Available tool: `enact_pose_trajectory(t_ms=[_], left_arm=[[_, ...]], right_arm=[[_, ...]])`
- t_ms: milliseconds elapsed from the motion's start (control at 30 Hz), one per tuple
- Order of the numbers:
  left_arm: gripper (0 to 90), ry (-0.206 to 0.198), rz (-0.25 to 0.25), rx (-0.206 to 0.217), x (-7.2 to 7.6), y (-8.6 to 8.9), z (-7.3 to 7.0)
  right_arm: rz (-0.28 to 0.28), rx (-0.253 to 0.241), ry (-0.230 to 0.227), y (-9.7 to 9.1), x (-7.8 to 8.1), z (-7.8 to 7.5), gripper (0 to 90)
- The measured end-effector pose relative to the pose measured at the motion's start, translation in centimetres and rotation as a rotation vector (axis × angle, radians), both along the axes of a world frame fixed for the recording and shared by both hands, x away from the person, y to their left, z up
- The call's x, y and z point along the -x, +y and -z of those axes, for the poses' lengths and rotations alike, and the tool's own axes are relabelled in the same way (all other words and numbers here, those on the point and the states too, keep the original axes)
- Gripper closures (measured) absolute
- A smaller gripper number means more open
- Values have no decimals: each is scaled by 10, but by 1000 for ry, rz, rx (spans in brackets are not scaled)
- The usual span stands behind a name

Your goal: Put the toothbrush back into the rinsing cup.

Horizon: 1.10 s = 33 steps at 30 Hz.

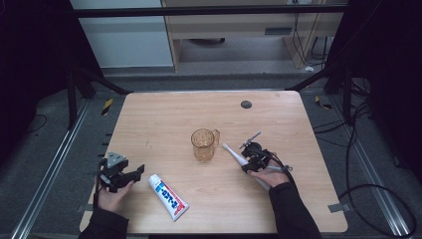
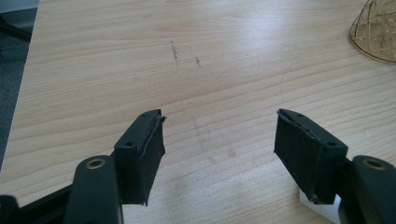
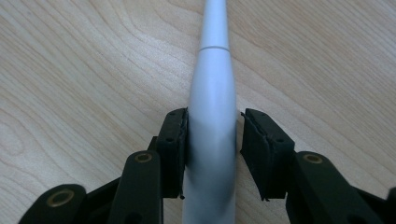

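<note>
At the near left of the light wooden table [image 1: 219, 107], the person's left hand [image 1: 112, 198] rests low on the tabletop, holding the left gripper [image 2: 219, 135] pointed toward the right and far side; its black jaws stand wide apart over bare wood, holding nothing. Just right of it lies a white toothpaste tube with blue and red print [image 1: 168, 197]. At the near right, the right hand [image 1: 272, 177] angles the right gripper [image 3: 214, 140] toward the far left, down onto a white plastic electric toothbrush [image 3: 212, 93] lying flat on the table. The jaws straddle its handle, the left pad touching and the right pad showing a thin gap. Farther in, a clear amber glass mug [image 1: 204, 144] stands upright beside the brush's tip.
</note>
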State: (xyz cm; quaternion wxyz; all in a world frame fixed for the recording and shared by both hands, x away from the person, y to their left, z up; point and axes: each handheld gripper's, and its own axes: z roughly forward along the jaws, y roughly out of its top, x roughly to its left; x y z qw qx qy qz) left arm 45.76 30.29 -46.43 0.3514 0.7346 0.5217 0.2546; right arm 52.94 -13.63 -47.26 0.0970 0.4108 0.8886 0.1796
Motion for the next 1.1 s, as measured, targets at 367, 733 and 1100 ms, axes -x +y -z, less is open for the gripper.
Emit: enact_pose_trajectory(t_ms=[367,733,1100], left_arm=[[321,3,0,1,-1,0,1],[321,4,0,1,0,0,1],[321,2,-1,2,0,0,1]], right_arm=[[7,5,15,2,-2,-1,660],[31,12,31,4,-3,-2,667],[36,-23,6,-3,4,-13,669]])
